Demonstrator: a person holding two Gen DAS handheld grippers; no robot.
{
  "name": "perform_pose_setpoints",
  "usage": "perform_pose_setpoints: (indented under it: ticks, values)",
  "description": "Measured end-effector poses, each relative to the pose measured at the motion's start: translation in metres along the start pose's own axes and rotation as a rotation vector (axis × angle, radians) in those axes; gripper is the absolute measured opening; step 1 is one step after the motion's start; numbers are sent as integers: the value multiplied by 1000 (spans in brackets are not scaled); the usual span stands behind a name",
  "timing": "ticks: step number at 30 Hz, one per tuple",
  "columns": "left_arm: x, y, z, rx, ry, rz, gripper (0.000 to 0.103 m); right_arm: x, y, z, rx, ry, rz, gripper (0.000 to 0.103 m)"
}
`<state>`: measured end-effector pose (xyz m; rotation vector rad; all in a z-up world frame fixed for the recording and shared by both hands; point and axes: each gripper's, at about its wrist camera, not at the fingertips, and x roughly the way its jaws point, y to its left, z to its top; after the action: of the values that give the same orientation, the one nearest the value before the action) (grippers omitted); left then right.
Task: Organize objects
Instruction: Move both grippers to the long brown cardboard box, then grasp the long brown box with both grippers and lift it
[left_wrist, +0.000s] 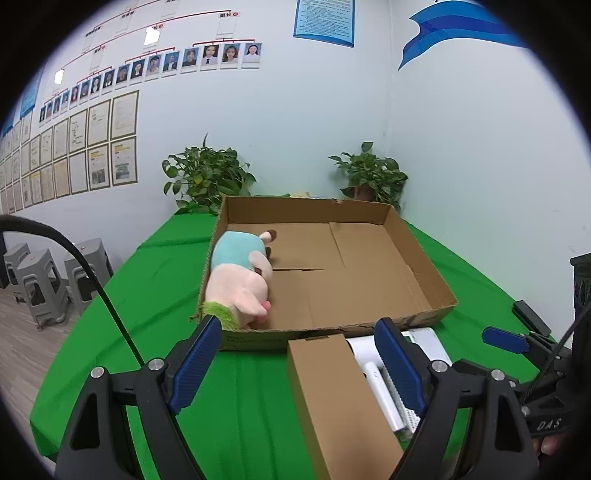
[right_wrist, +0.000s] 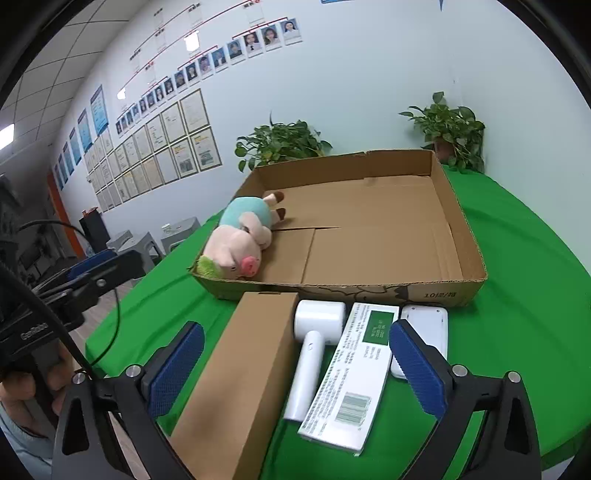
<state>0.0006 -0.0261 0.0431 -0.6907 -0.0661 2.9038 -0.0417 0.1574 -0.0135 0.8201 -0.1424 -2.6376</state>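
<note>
A shallow open cardboard tray (left_wrist: 424, 266) (right_wrist: 469, 240) sits on the green table. A plush pig (left_wrist: 240, 277) (right_wrist: 236, 240) lies inside along its left wall. In front of the tray lie a brown cardboard box (left_wrist: 336, 398) (right_wrist: 240, 369), a white hair dryer (left_wrist: 373, 373) (right_wrist: 314, 343), a white-and-green flat packet (right_wrist: 354, 373) and a white device (right_wrist: 428, 325). My left gripper (left_wrist: 299, 365) is open and empty above the brown box's near-left side. My right gripper (right_wrist: 295, 369) is open and empty, with the box, dryer and packet between its fingers.
Two potted plants (left_wrist: 207, 177) (left_wrist: 369, 177) stand behind the tray at the wall. Grey stools (left_wrist: 44, 284) stand on the floor to the left. A black object (left_wrist: 532, 317) lies on the table at the right. The right gripper shows at the right of the left wrist view (left_wrist: 506, 339).
</note>
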Motion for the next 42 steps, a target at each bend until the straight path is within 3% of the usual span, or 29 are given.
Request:
perform_pose_setpoints:
  ticks: [9, 15, 19, 23, 32, 42]
  values:
    - [10, 3, -15, -20, 77, -83, 85, -21, 11, -21, -18, 48, 58, 102]
    - [51, 23, -43, -129, 293, -239, 85, -5, 37, -61, -52, 189, 171, 102]
    - [77, 30, -67, -197, 400, -326, 85, 14, 59, -83, -85, 273, 168, 102]
    - [97, 35, -82, -243, 486, -363, 83, 32, 82, -94, -137, 331, 130, 102]
    - [105, 30, -91, -273, 545, -511, 81, 59, 87, -108, -192, 415, 30, 100]
    - [108, 33, -98, -288, 579, -490, 78, 55, 77, -107, -128, 382, 62, 88]
